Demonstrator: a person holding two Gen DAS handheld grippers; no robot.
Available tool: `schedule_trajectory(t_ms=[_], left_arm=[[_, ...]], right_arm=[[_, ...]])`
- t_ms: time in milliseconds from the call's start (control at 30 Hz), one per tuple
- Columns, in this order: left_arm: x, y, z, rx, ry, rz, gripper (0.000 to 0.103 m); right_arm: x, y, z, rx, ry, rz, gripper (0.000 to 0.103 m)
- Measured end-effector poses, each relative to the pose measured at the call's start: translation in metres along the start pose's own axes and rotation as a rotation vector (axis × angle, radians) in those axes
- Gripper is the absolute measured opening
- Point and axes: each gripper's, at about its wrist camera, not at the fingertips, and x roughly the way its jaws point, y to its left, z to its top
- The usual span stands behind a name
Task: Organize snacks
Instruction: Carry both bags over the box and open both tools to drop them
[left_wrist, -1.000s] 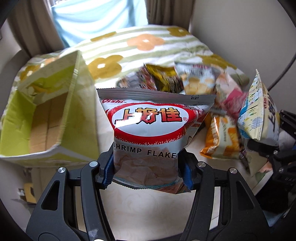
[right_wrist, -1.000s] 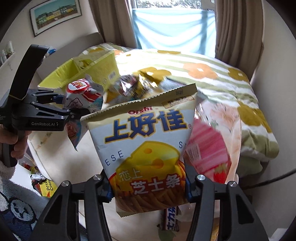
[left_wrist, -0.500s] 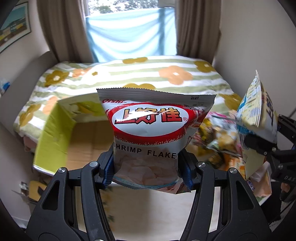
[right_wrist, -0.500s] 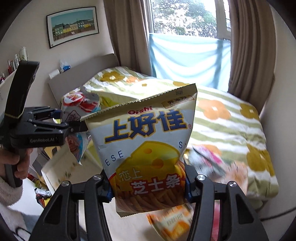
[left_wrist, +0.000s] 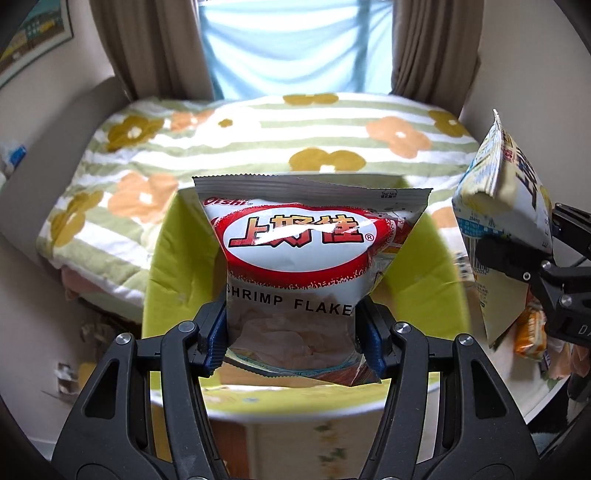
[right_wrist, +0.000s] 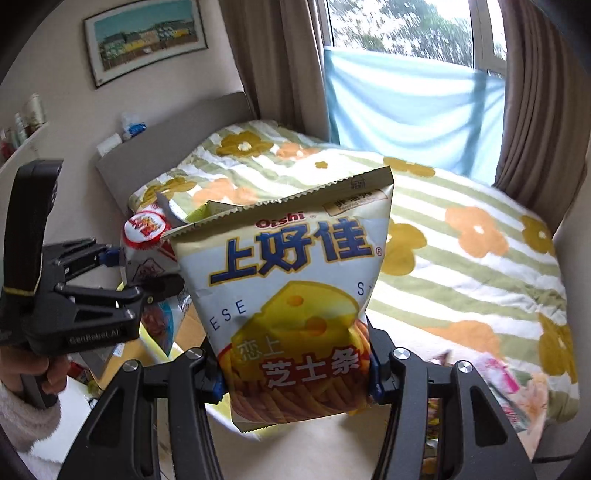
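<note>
Left tongs (left_wrist: 295, 339) are clenching a shrimp bag (left_wrist: 306, 258) over the green box (left_wrist: 424, 266) for dropping, right tongs (right_wrist: 295, 373) clenching a cheese bag (right_wrist: 291, 295) alongside.

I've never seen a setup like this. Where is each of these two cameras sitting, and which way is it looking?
Left wrist: rides the left gripper, looking down its fingers at the shrimp flakes bag over the green box; no hand shows.
Right wrist: rides the right gripper, facing the cheese sticks bag and the bed; a hand and a sleeve show at left.
Shared: each view catches the other gripper and its bag, plus bed and box.
</note>
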Motion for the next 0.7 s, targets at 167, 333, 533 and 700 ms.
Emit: schedule_trajectory(t_ms=[167, 333, 533, 700], left_arm=[[0.044, 0.029, 0.005, 0.015, 0.076, -0.034, 0.055], [0.087, 0.045, 0.007, 0.046, 0.168, -0.061, 0.055], [0.109, 0.048, 0.006, 0.085, 0.199, -0.082, 0.089], [0.1, 0.058, 0.002, 0.044, 0.166, -0.109, 0.095]], right_arm=[[0.041, 0.017, 0.019, 0.077, 0.057, -0.024, 0.051], [0.068, 0.012, 0.021, 0.163, 0.116, -0.045, 0.051], [0.082, 0.006, 0.023, 0.219, 0.163, -0.063, 0.051], [0.088, 0.002, 0.024, 0.226, 0.188, -0.069, 0.051]])
